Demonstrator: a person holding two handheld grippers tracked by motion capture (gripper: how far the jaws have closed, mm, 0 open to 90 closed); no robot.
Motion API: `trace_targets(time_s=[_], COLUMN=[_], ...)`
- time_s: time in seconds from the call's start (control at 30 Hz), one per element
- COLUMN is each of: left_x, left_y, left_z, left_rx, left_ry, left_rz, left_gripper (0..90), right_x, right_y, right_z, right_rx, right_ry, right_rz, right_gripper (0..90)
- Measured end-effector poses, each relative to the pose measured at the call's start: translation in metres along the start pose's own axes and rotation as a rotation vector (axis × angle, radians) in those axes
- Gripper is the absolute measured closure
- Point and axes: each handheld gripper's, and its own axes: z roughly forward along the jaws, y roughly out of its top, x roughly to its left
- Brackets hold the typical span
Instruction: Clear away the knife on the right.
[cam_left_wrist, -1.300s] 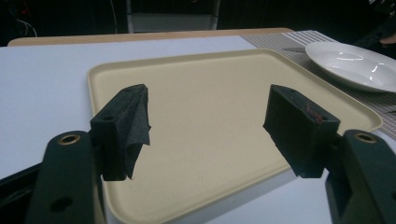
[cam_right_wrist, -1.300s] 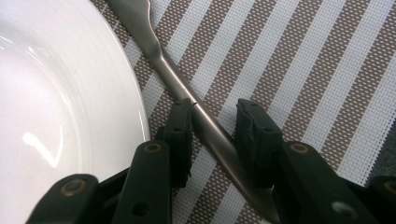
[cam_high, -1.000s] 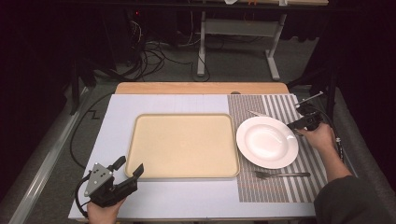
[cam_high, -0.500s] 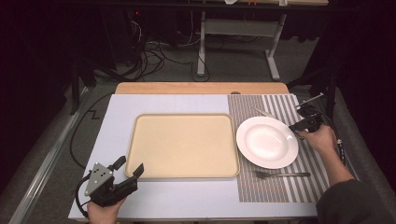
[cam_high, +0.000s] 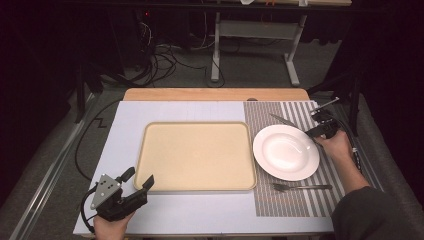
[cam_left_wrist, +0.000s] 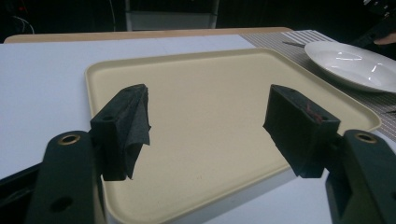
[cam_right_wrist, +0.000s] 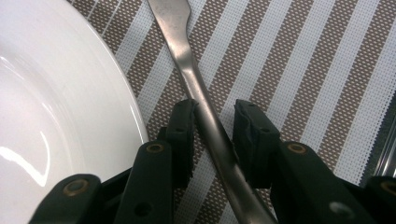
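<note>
A steel knife (cam_right_wrist: 187, 60) lies on the striped placemat (cam_right_wrist: 303, 70) just beyond the white plate (cam_right_wrist: 56, 93). My right gripper (cam_right_wrist: 215, 107) is shut on the knife's handle, which crosses slantwise between the jaws. From above, the right gripper (cam_high: 312, 132) sits at the far right rim of the plate (cam_high: 286, 152), and the knife (cam_high: 285, 121) points away to the left. My left gripper (cam_high: 140, 176) hangs open and holds nothing at the near left corner of the beige tray (cam_high: 195, 155). Its view looks between the wide jaws of the left gripper (cam_left_wrist: 212, 112) across the tray (cam_left_wrist: 210, 70).
A fork (cam_high: 300, 187) lies on the placemat (cam_high: 300, 205) in front of the plate. The tray holds nothing. A white sheet (cam_high: 125, 130) covers the table's left and front. Beyond the wooden far edge (cam_high: 215, 94) are cables and table legs.
</note>
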Motion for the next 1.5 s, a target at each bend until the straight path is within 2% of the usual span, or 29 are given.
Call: trace_targets(time_s=[0.07,0.13,0.27,0.5,0.77,0.93,1.13,1.33,1.5], left_x=[0.0,0.0,0.0,0.0,0.0,-0.001,-0.001,0.001,0.005], left_y=[0.0,0.0,0.0,0.0,0.0,0.0,0.0,0.001,0.002], left_z=[0.0,-0.001,-0.001,-0.001,0.0,0.002,0.004,0.004,0.0], left_rx=[0.0,-0.001,-0.001,-0.001,0.002,0.006,0.023,0.02,0.0], left_ry=[-0.001,-0.001,-0.003,-0.005,-0.009,-0.02,-0.029,-0.041,-0.028], left_rz=[0.0,0.0,-0.001,0.002,0.006,0.008,0.03,0.041,0.033], left_gripper=[31.8,31.8,31.7,31.8,31.8,31.7,31.4,31.1,31.2], right_x=[0.002,0.003,0.004,0.005,0.004,0.001,0.002,0.009,0.023], right_y=[0.001,0.002,0.001,0.001,-0.003,-0.005,-0.009,-0.013,-0.016], right_z=[0.001,0.001,0.0,0.0,-0.005,-0.015,-0.037,-0.05,-0.068], right_rx=[0.001,-0.001,0.003,0.007,-0.015,-0.05,-0.099,-0.113,-0.132], right_ry=[-0.007,-0.015,-0.009,-0.021,-0.035,-0.034,-0.022,-0.024,-0.019], right_rz=[0.005,-0.01,-0.009,-0.005,-0.009,0.003,-0.002,0.001,-0.007], right_gripper=[71.8,73.8,79.6,80.0,80.1,80.1,80.1,80.1,80.1])
